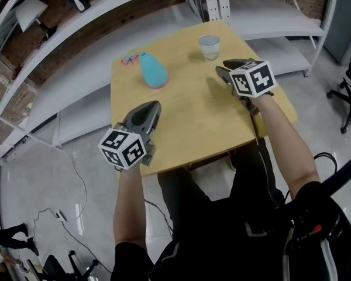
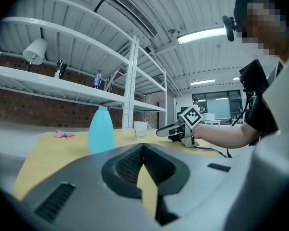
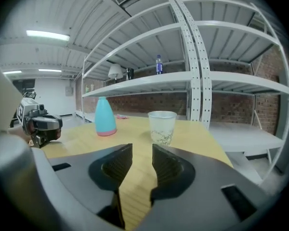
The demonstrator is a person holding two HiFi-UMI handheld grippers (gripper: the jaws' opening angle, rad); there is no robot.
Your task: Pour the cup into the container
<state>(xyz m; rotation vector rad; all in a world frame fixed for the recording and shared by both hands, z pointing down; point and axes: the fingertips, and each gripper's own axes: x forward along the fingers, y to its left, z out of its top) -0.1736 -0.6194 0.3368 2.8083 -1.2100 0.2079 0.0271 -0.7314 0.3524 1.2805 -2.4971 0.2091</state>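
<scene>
1. We are holding the left tongs [image 2: 143, 147] over the near left part of the light wooden surface [image 1: 187, 122]. Their tips are meeting and gripping nothing.
2. We are holding the right tongs [image 3: 142, 150] over the right side of the surface, pointing toward the far edge. The jaws are standing narrowly apart, and only bare wood is showing in the gap, so they are empty.
3. The clear plastic cup [image 1: 209, 47] is standing upright near the far right edge of the surface. It is sitting just ahead of the right tongs and is not touching them. Something speckled is lying low inside it; we cannot tell what.
4. The light blue bottle-shaped container with a pink base [image 1: 153, 70] is standing upright to the left of the cup and apart from it.
5. A small pink item [image 1: 127, 59] is lying near the far left corner, just beyond the container; it is too small for us to identify.
6. White metal shelving [image 3: 195, 76] is standing beyond the surface, against a brick wall.
</scene>
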